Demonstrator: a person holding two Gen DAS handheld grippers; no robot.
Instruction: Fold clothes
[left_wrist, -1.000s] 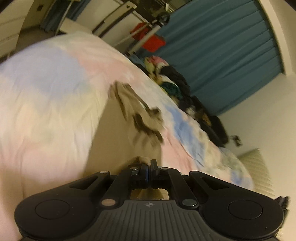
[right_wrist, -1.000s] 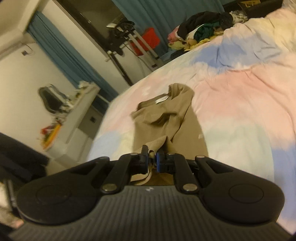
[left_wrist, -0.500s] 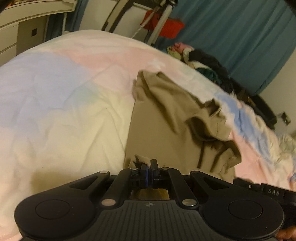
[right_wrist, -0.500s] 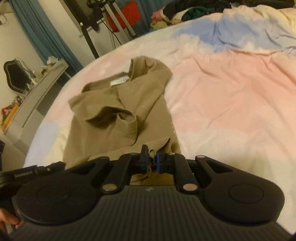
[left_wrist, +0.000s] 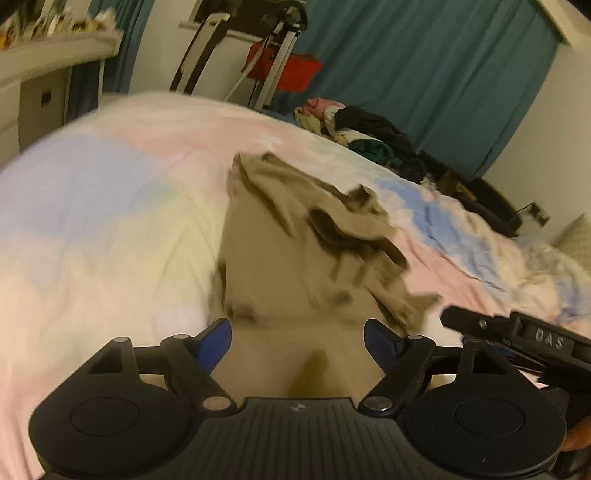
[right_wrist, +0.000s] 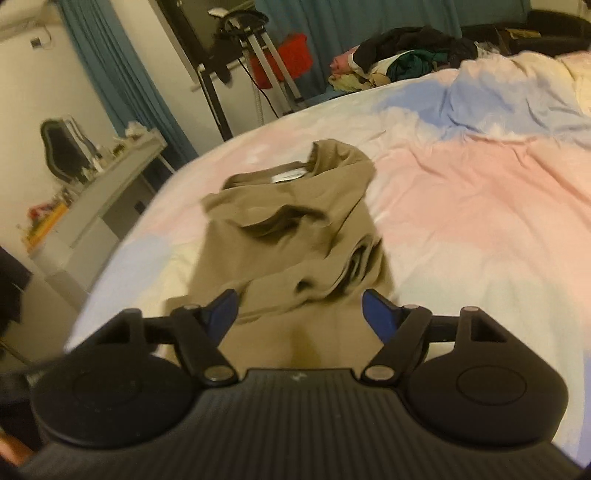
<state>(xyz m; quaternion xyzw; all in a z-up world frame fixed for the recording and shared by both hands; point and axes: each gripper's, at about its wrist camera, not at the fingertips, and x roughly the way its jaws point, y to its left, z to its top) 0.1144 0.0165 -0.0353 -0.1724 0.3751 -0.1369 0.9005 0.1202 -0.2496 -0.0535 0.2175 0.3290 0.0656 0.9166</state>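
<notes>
Nearest in the left wrist view, the left gripper (left_wrist: 297, 338) is held with its jaws spread wide apart and nothing between them, just above the near hem of the shirt (left_wrist: 288, 280). In the right wrist view the right gripper (right_wrist: 297, 310) is likewise spread wide with nothing gripped, over the same near hem. The right gripper is also seen at the right edge of the left view, just beside the shirt's near right corner.

The shirt (right_wrist: 291, 236) is tan and laid lengthwise on the bed (right_wrist: 480, 206), hem near, collar far. A pale label is seen inside the collar. The near part lies fairly flat; the middle and far parts are bunched, with a sleeve folded over the body and deep creases there. Whether the sleeves are fully tucked cannot be told, since both views are blurred.

The bedcover is patched in pink, blue and pale yellow. Wide bare cover is left to the right of the shirt and a narrower strip to its left, where the bed's edge falls away toward a white dresser (right_wrist: 103, 199). Beyond the far edge, a heap of clothes (left_wrist: 362, 129), a metal stand (left_wrist: 280, 55) and blue curtains (left_wrist: 424, 74) are seen.
</notes>
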